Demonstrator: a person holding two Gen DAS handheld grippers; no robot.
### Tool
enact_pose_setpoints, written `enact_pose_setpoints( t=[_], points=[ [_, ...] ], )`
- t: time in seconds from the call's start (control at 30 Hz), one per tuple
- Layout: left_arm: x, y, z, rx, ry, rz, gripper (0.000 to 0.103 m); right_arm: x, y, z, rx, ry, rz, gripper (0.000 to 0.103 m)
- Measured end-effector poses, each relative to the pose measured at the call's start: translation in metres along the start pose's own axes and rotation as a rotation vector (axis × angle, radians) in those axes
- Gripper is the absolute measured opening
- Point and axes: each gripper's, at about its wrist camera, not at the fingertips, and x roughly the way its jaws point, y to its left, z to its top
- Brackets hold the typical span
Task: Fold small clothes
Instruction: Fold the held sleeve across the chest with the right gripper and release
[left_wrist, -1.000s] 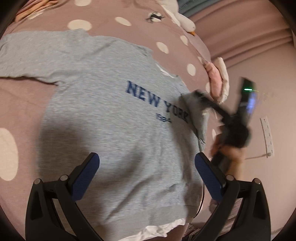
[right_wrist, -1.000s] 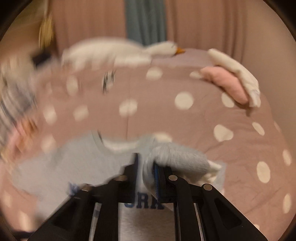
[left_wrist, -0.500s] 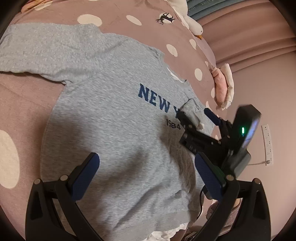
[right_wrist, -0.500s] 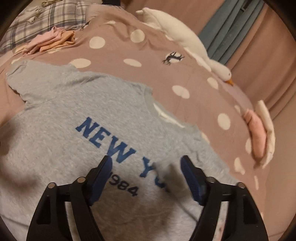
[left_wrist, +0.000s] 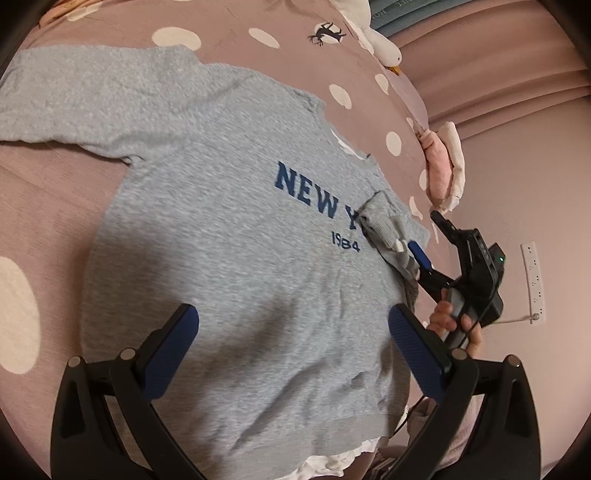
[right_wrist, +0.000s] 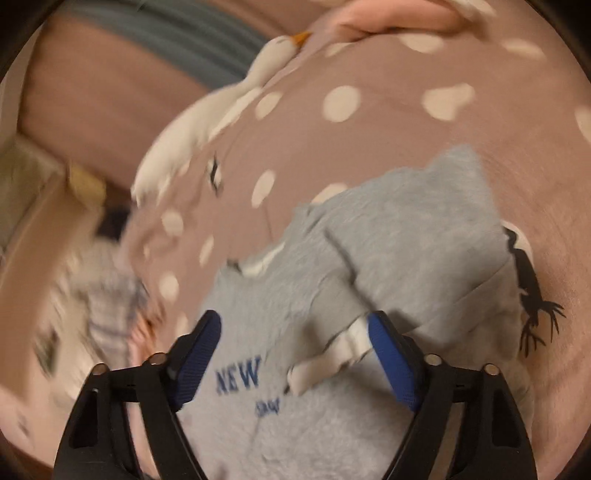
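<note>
A grey sweatshirt (left_wrist: 229, 236) printed "NEW YORK 1984" lies front up on the pink dotted bedspread (left_wrist: 44, 206). Its far sleeve (left_wrist: 384, 225) is folded in over the chest and covers the end of the lettering; the near sleeve (left_wrist: 81, 99) lies stretched out to the left. My left gripper (left_wrist: 291, 354) is open and empty above the lower body of the shirt. My right gripper (right_wrist: 295, 358) is open and empty just above the folded sleeve (right_wrist: 417, 251), whose white cuff (right_wrist: 332, 354) lies between its jaws. It also shows in the left wrist view (left_wrist: 432, 240).
A white goose plush (left_wrist: 376, 44) lies at the far side of the bed, and a pink and white soft toy (left_wrist: 443, 166) sits at its right edge. A wall with a socket strip (left_wrist: 533, 280) stands beyond that edge. White cloth (left_wrist: 328, 465) shows under the shirt's hem.
My right gripper held the sleeve shut a second ago, laid it over the chest and opened. It has since drawn back to the right. My left gripper stayed open over the shirt.
</note>
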Motion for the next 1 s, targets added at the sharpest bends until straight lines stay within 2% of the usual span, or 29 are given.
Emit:
enact_pose_setpoints(
  t=[0.1, 0.17, 0.3, 0.4, 0.43, 0.47, 0.57, 0.67, 0.73, 0.8, 0.83, 0.87, 0.93, 1.0],
  points=[
    [0.003, -0.003, -0.001, -0.003, 0.004, -0.002, 0.103, 0.012, 0.000, 0.002, -0.005, 0.027, -0.004, 0.065],
    [0.003, -0.004, -0.002, 0.005, 0.009, -0.004, 0.103, 0.017, 0.003, 0.002, -0.020, 0.037, -0.071, 0.056],
    [0.004, -0.004, -0.003, 0.020, 0.020, 0.003, 0.103, 0.026, 0.002, 0.003, -0.097, 0.045, -0.194, 0.055],
    [0.007, -0.001, -0.002, 0.010, 0.026, -0.006, 0.103, 0.041, 0.000, 0.003, -0.107, 0.141, -0.189, 0.055],
    [0.009, 0.002, -0.002, 0.002, 0.031, -0.010, 0.103, 0.042, 0.003, 0.001, -0.133, 0.158, -0.177, 0.040],
    [0.011, 0.002, -0.001, -0.001, 0.033, -0.010, 0.103, 0.040, 0.007, -0.001, -0.156, 0.162, -0.181, 0.022],
    [0.014, 0.005, -0.001, -0.012, 0.042, -0.007, 0.103, 0.043, 0.032, -0.003, -0.236, 0.165, -0.172, 0.014],
    [0.013, 0.008, -0.002, -0.019, 0.044, -0.002, 0.103, 0.051, 0.058, -0.002, -0.276, 0.182, -0.155, 0.014],
    [0.011, 0.010, -0.002, -0.024, 0.040, 0.002, 0.103, 0.060, 0.072, 0.002, -0.256, 0.194, -0.107, 0.014],
    [0.008, 0.011, -0.002, -0.027, 0.033, 0.004, 0.103, 0.069, 0.080, 0.007, -0.196, 0.200, -0.014, 0.037],
    [0.006, 0.012, -0.003, -0.028, 0.030, 0.005, 0.103, 0.071, 0.081, 0.008, -0.173, 0.194, 0.016, 0.061],
    [0.003, 0.013, -0.004, -0.029, 0.026, 0.007, 0.103, 0.071, 0.082, 0.009, -0.148, 0.181, 0.044, 0.069],
    [-0.001, 0.017, -0.005, -0.030, 0.017, 0.013, 0.103, 0.069, 0.084, 0.006, -0.149, 0.164, 0.062, 0.069],
    [-0.004, 0.021, -0.006, -0.037, 0.012, 0.017, 0.103, 0.067, 0.082, 0.001, -0.172, 0.158, 0.033, 0.069]
  ],
)
